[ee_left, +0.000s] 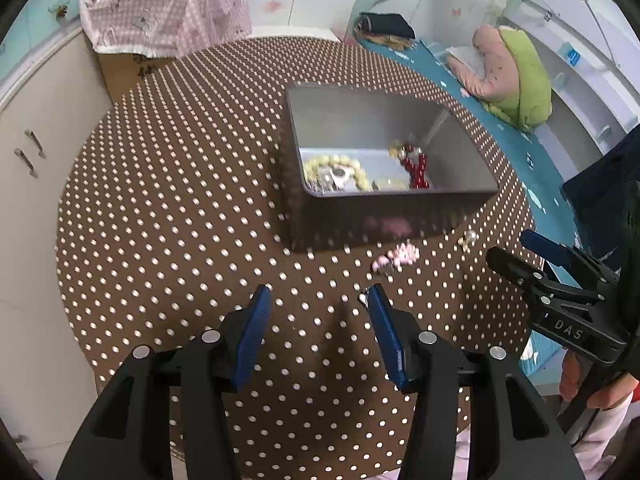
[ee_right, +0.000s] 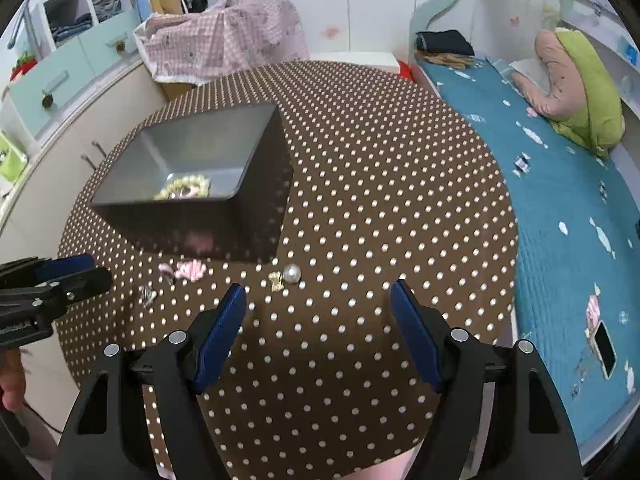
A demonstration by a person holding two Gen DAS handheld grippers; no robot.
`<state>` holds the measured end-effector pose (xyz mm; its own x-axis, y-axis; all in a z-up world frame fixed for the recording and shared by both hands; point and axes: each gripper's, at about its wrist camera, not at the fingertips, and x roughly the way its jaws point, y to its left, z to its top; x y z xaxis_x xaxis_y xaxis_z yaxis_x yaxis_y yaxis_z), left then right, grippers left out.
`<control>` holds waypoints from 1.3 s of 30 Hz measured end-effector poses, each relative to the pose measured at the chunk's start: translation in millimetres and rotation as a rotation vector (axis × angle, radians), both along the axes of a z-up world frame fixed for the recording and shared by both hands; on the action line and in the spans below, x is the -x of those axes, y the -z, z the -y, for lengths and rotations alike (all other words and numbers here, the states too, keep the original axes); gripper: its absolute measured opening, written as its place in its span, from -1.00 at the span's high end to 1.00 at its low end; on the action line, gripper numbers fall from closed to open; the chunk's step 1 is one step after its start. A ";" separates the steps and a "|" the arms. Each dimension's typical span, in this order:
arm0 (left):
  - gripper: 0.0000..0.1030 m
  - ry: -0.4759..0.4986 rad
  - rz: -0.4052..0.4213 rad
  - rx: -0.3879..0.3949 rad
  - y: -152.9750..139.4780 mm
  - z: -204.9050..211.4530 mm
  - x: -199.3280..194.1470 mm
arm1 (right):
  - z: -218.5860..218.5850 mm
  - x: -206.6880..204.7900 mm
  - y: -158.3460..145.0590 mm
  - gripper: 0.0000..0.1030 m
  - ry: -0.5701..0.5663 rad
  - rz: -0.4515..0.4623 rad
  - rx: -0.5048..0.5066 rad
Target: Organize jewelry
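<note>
A grey metal box [ee_left: 394, 208] [ee_right: 192, 224] stands on the round brown polka-dot table [ee_left: 180, 220] [ee_right: 380, 160]. Inside it lie a yellow bead bracelet [ee_left: 334, 170] [ee_right: 184, 189] and red beads [ee_left: 416, 166]. On the table before the box lie a pink hair clip [ee_left: 396, 258] [ee_right: 188, 270], a pearl-and-gold earring [ee_right: 286, 276] [ee_left: 468, 238] and a small striped piece [ee_right: 147, 294]. My left gripper [ee_left: 316, 300] is open and empty, just left of the pink clip. My right gripper [ee_right: 318, 296] is open and empty, just short of the earring.
A bed with a teal cover [ee_right: 560, 208], a pink-green pillow [ee_right: 576, 84] and a phone [ee_right: 604, 346] lies to the right. A white cabinet [ee_left: 36, 160] stands left. A cardboard box under pink checked cloth [ee_left: 160, 12] sits behind the table.
</note>
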<state>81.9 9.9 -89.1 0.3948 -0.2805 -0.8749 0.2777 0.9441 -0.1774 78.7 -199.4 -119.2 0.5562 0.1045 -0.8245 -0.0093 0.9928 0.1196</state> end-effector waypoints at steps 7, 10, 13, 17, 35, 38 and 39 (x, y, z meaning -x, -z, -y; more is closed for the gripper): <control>0.05 0.050 -0.026 0.001 11.3 20.7 2.7 | -4.0 1.9 7.6 -0.40 -0.023 -0.003 -0.006; 0.06 0.062 -0.039 -0.009 17.1 32.1 2.2 | -7.7 1.8 7.0 -0.39 -0.037 0.003 -0.004; 0.39 0.057 -0.012 -0.035 19.2 39.7 2.1 | -14.0 0.6 5.4 -0.38 -0.053 0.014 -0.004; 0.75 0.073 0.020 -0.084 20.5 49.8 4.4 | -20.7 -4.1 7.7 -0.10 -0.079 0.009 0.001; 0.75 0.048 -0.014 -0.001 18.5 22.5 -6.9 | -27.6 -18.7 14.0 0.79 -0.080 0.035 0.022; 0.75 0.037 -0.009 0.003 15.7 14.8 -6.6 | -22.6 -14.5 7.8 0.84 -0.075 0.048 0.014; 0.75 0.034 -0.009 0.005 15.3 14.1 -5.9 | -22.8 -13.8 5.8 0.84 -0.073 0.053 0.016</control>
